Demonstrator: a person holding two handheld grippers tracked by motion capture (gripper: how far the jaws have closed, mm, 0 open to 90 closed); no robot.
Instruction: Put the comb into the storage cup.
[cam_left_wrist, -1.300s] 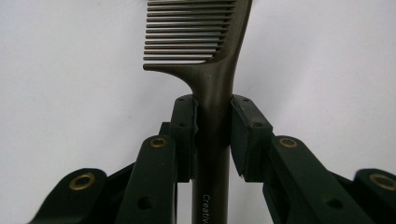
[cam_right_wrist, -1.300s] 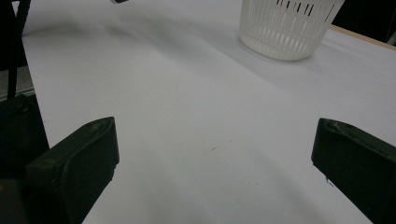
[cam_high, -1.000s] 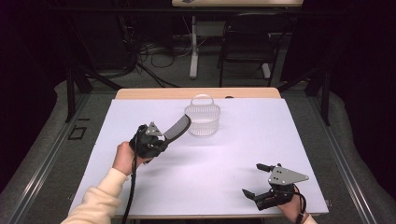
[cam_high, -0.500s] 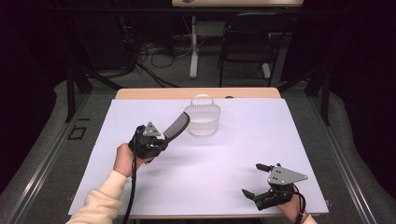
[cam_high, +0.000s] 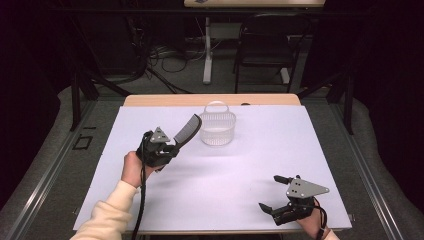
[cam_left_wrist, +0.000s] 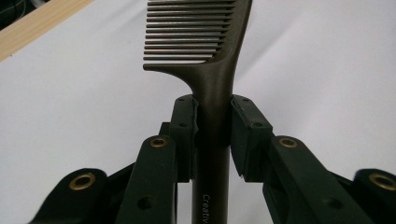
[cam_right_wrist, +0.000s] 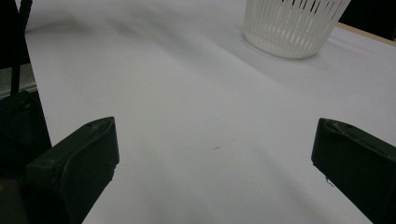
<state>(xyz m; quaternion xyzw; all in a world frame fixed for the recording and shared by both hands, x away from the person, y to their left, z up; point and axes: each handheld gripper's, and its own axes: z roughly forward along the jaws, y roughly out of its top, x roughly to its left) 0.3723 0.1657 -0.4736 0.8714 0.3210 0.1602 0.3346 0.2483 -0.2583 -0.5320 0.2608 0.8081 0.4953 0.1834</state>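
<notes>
A dark comb (cam_high: 189, 129) slants up toward the white basket (cam_high: 217, 129), with my left gripper (cam_high: 171, 146) shut on its handle. In the left gripper view the pads clamp the comb (cam_left_wrist: 196, 32) handle from both sides, teeth pointing left, and the left gripper (cam_left_wrist: 214, 126) is held above the white table. The comb's tip is close to the basket's left rim. My right gripper (cam_high: 268, 191) rests near the front right corner of the table, open with nothing between its jaws. The right gripper (cam_right_wrist: 219, 140) looks across the bare sheet toward the basket (cam_right_wrist: 294, 25).
A white sheet covers the table (cam_high: 280, 145), with a wooden strip (cam_high: 210, 100) showing at the far edge. Behind the table stand a dark chair (cam_high: 265, 45) and floor cables. A cable trails from the left gripper along the sleeve.
</notes>
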